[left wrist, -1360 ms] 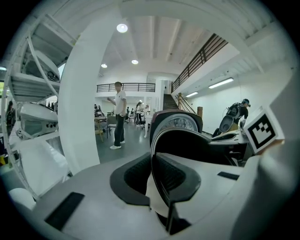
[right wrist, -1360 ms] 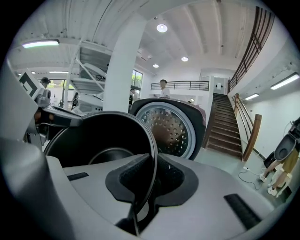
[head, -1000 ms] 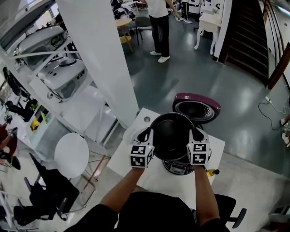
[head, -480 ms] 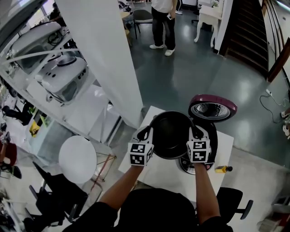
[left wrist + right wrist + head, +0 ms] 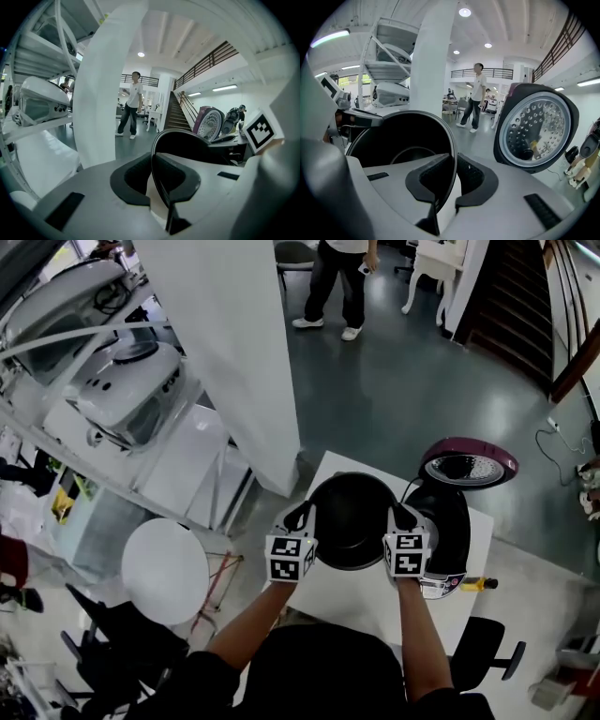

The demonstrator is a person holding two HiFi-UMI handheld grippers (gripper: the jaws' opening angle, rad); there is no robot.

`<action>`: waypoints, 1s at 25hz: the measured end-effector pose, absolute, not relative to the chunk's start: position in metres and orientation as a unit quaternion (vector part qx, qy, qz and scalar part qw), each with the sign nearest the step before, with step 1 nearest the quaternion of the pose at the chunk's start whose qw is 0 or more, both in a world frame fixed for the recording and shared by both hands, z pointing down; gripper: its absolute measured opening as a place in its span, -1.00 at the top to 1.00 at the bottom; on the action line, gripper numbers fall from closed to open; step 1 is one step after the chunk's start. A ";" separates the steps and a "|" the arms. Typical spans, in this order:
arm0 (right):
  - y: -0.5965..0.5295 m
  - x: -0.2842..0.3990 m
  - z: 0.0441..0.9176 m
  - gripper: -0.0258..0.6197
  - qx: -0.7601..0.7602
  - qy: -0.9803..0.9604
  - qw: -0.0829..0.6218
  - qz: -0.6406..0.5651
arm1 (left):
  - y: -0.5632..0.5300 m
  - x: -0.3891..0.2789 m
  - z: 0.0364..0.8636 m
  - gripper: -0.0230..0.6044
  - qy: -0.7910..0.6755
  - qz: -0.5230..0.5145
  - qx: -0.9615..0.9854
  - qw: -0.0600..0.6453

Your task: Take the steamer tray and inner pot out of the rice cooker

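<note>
Two tools share one black inner pot (image 5: 353, 519). The left tool (image 5: 302, 517) is clenched on the pot's left rim and the right tool (image 5: 403, 515) on its right rim, each with its jaws nearly together on the thin edge. Only the head view shows the pot above the white desk (image 5: 352, 601), with one open rice cooker (image 5: 450, 521) just right of the right tool. Only the right gripper view shows the perforated inside of the lid (image 5: 534, 129).
</note>
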State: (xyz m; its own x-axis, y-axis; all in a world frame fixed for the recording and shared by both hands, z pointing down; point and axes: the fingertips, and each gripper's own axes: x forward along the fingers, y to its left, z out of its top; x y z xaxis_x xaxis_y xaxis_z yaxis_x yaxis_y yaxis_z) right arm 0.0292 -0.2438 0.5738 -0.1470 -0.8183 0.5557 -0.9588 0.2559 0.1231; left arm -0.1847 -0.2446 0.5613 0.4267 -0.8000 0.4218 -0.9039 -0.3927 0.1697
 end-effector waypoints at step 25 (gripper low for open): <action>-0.238 -0.022 0.712 0.79 0.586 -0.691 0.356 0.230 | -0.263 -0.234 0.717 0.82 -0.474 0.197 0.804 0.300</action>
